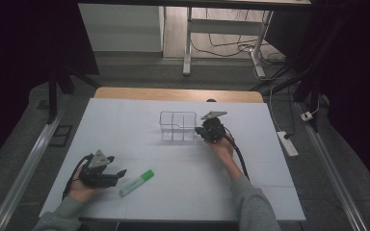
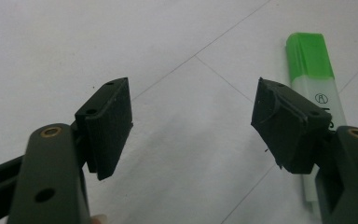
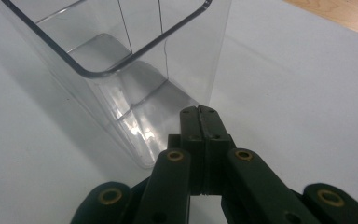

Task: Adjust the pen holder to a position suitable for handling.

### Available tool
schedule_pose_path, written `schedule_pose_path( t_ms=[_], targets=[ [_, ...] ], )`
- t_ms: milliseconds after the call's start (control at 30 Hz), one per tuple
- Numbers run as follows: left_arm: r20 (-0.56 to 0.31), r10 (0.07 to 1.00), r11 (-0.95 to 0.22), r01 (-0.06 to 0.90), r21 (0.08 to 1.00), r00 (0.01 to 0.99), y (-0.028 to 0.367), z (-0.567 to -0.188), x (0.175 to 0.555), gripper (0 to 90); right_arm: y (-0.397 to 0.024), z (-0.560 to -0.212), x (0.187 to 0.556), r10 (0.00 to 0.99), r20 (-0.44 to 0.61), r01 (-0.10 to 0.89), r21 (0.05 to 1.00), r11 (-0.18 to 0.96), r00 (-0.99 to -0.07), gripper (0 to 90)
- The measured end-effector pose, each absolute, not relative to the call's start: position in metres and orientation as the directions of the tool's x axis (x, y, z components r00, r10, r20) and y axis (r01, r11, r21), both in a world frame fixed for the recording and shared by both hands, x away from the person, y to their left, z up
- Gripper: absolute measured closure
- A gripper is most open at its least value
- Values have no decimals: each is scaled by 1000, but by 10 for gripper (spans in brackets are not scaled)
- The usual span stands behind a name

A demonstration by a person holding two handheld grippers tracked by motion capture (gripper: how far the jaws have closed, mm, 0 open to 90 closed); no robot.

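Note:
A green-capped highlighter lies on the white table, near the front left. My left gripper stands open just left of it, held low over the table. In the left gripper view the highlighter lies beside and partly behind the right finger, with bare table between the jaws. A clear plastic organizer with dividers stands at the table's middle. My right gripper is shut with nothing held, its tips pressed against the organizer's right side wall near a corner.
The white board covers a wooden table whose far edge shows behind. Beyond it stand a table frame and cables on the floor, and a power strip lies to the right.

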State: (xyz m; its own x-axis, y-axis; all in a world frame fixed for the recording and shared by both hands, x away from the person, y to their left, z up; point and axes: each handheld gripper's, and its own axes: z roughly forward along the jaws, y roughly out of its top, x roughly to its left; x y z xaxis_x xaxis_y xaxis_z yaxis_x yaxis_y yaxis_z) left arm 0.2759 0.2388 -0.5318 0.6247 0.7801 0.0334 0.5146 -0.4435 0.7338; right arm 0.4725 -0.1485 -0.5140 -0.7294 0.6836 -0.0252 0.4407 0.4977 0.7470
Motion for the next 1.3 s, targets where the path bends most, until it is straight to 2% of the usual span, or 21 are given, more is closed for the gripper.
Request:
schedule_pose_path(
  t_ms=[400, 700, 900, 967, 1033, 1067, 1100, 1133, 1167, 1233, 1300],
  targets=[
    [33, 784, -439, 516, 736, 620, 240, -532, 276, 289, -161, -509, 468, 695, -26, 450, 745, 493, -718, 900],
    [35, 781, -443, 513, 735, 623, 239, -532, 276, 287, -199, -502, 443, 726, -27, 456, 762, 460, -687, 899],
    [37, 782, -444, 514, 734, 623, 239, -532, 276, 286, -213, -499, 422, 710, -39, 442, 758, 480, -703, 896],
    [37, 781, -445, 513, 734, 624, 239, -532, 276, 286, -217, -501, 414, 701, -27, 444, 756, 481, -712, 868],
    [37, 780, -446, 513, 733, 625, 239, -532, 277, 286, -221, -501, 404, 697, -39, 434, 757, 488, -716, 797],
    [37, 780, -446, 513, 733, 625, 239, -532, 277, 286, -221, -501, 404, 697, -39, 434, 757, 488, -716, 797],
    [38, 779, -448, 513, 732, 626, 238, -532, 277, 286, -225, -500, 398, 696, -42, 427, 762, 486, -717, 714],
    [39, 778, -449, 512, 732, 627, 238, -532, 277, 286, -225, -500, 398, 696, -42, 427, 762, 486, -717, 714],
    [38, 778, -449, 512, 732, 628, 238, -532, 277, 286, -230, -499, 390, 693, -32, 427, 767, 479, -721, 653],
    [39, 778, -450, 512, 732, 627, 238, -532, 277, 286, -232, -499, 387, 695, -34, 426, 768, 479, -719, 629],
    [38, 779, -449, 514, 731, 626, 238, -532, 277, 286, -241, -498, 377, 694, -32, 418, 778, 469, -719, 560]
  ],
)
